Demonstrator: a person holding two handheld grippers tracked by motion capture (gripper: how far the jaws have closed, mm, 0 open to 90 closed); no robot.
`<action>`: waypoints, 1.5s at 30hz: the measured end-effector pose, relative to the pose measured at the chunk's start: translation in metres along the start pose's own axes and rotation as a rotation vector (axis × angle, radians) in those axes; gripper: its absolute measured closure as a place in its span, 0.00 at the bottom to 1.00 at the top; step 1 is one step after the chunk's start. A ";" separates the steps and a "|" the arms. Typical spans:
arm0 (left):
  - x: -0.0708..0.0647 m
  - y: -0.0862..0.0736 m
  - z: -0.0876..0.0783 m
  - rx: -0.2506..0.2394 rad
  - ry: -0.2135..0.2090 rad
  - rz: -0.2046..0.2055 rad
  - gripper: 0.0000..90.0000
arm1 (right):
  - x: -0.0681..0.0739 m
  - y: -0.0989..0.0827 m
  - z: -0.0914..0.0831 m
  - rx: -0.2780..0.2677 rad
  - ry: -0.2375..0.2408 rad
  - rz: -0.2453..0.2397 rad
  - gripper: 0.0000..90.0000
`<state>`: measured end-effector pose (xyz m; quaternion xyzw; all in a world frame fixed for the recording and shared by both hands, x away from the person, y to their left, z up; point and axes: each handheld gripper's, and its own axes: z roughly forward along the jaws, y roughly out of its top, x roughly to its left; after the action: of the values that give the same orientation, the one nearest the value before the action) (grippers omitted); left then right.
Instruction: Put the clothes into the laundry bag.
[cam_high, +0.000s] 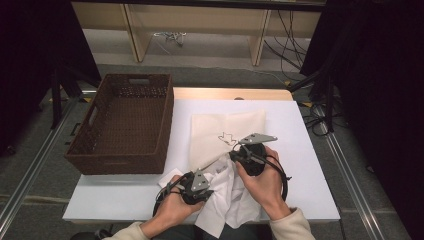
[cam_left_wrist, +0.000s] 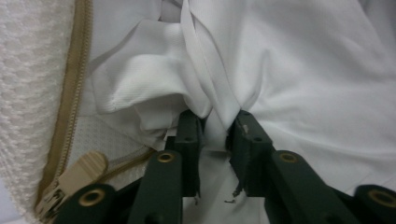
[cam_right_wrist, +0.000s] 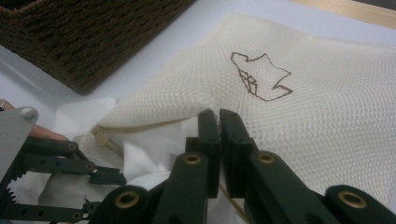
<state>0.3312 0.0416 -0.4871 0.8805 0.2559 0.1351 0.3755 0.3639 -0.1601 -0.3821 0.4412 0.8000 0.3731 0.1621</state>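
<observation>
On the table: mesh bag (cam_high: 227, 131) mouth holds white cloth (cam_high: 227, 200) | left gripper (cam_left_wrist: 215, 128) jaws pinching cloth | right gripper (cam_right_wrist: 218, 122) jaws pinching bag edge

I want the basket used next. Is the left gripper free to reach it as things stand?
Probably not yet: the left gripper pinches the white garment. The basket is open, nothing between.

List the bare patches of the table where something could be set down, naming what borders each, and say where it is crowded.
Free: the strip of white table between the mesh bag and the right edge, and the near-left corner below the wicker basket. Crowded: the near centre, where the white garment, left gripper and right gripper bunch together.
</observation>
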 end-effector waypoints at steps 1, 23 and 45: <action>0.000 0.000 0.000 -0.006 -0.004 -0.005 0.85 | 0.000 0.000 0.000 -0.002 -0.004 -0.004 0.99; 0.005 0.019 -0.021 -0.198 -0.061 -0.158 0.95 | 0.001 0.001 -0.003 -0.021 -0.001 -0.031 0.99; 0.018 0.041 0.014 -0.169 0.051 -0.035 0.89 | 0.000 0.001 -0.001 -0.022 0.015 -0.024 0.99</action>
<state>0.3661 0.0193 -0.4662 0.8374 0.2686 0.1721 0.4439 0.3643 -0.1603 -0.3806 0.4268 0.8022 0.3833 0.1654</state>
